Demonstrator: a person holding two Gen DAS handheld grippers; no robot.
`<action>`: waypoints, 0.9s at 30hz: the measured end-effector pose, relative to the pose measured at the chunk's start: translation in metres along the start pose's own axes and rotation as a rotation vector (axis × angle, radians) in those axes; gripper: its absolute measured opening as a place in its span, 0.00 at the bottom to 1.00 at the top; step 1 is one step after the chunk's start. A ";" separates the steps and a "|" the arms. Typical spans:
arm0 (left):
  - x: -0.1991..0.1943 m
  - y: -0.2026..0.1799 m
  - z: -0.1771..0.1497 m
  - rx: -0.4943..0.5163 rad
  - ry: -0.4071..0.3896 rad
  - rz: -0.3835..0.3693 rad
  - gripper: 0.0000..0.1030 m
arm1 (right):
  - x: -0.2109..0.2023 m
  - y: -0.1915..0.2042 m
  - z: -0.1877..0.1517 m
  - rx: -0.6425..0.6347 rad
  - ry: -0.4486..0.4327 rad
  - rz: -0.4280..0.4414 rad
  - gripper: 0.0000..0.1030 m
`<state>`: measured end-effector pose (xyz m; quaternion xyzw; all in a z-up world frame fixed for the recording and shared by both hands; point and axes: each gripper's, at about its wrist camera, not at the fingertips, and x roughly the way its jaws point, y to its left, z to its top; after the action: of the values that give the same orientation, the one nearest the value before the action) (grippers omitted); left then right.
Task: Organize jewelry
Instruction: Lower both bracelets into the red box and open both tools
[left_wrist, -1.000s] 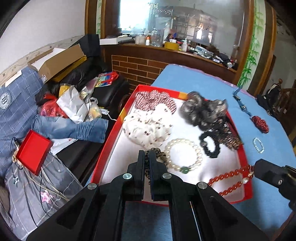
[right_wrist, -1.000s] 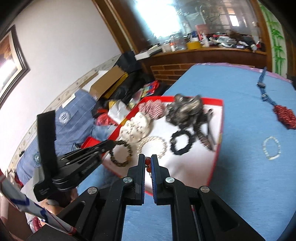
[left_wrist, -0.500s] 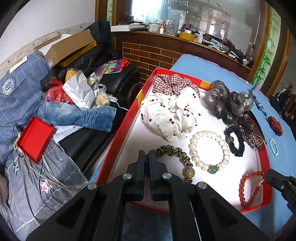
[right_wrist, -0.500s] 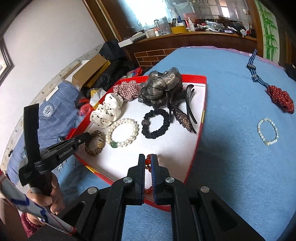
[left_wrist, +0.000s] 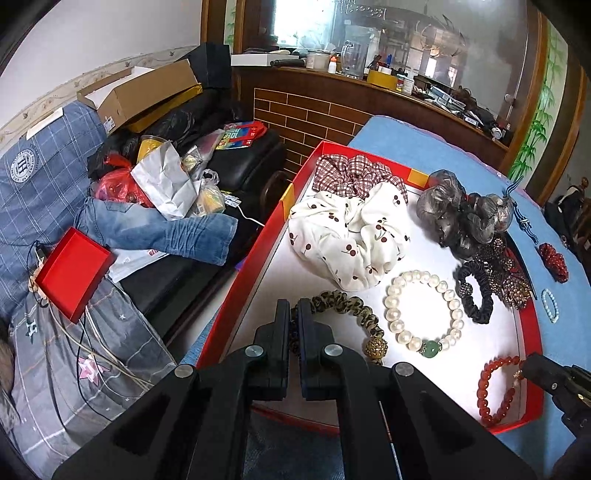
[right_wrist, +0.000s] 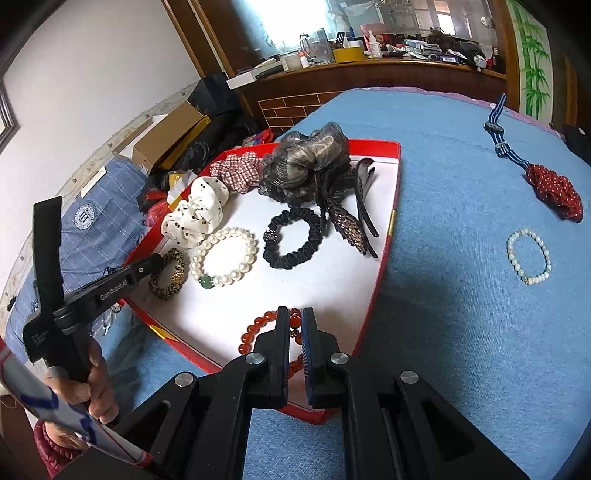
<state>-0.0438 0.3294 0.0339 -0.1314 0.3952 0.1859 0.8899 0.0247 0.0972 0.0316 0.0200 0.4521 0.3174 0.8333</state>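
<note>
- My left tongs (left_wrist: 291, 325): jaws pinched nearly together on the leopard-print fabric bracelet with a gold bead (left_wrist: 347, 314), low over the near left corner of the tray; the loop lies on the white floor and runs off to the right of my fingertips.
- My right tongs (right_wrist: 294, 328): jaws likewise nearly together, gripping the red-orange glass-bead bracelet (right_wrist: 258, 332) at the near right corner, its loop spread to the left of the tips.
- Both pieces appear set down inside the tray; my judgement is that letting go is the next step, each hand directly over its own piece.
- Shallow red cardboard tray with a white floor (left_wrist: 258, 258), contents: white cherry-print fabric scrunchie (left_wrist: 347, 236); red-and-white checked scrunchie (left_wrist: 354, 171); grey gauzy hair bun piece (right_wrist: 310, 162); black ruched hair tie (right_wrist: 291, 243); beaded hair clips beside it; white pearl bracelet with a green bead (left_wrist: 423, 312) lying between my two bracelets.
- Outside, on the blue cloth (right_wrist: 461, 295), well off to my right: small pale bead bracelet (right_wrist: 528, 256); red dotted scrunchie (right_wrist: 554, 192); striped blue strap (right_wrist: 498, 133). My right hand is nearer these.
</note>
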 end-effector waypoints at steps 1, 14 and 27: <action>0.000 0.000 0.000 0.000 0.000 0.000 0.04 | 0.001 -0.001 0.000 0.003 0.003 0.000 0.08; -0.001 0.000 0.000 0.003 0.001 0.004 0.05 | 0.002 -0.003 -0.001 0.012 0.014 -0.008 0.08; 0.000 0.001 -0.001 0.014 0.004 0.012 0.13 | -0.001 -0.003 -0.002 0.013 0.008 -0.010 0.08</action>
<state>-0.0448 0.3302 0.0336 -0.1232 0.3990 0.1880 0.8890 0.0243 0.0935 0.0301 0.0220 0.4577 0.3101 0.8330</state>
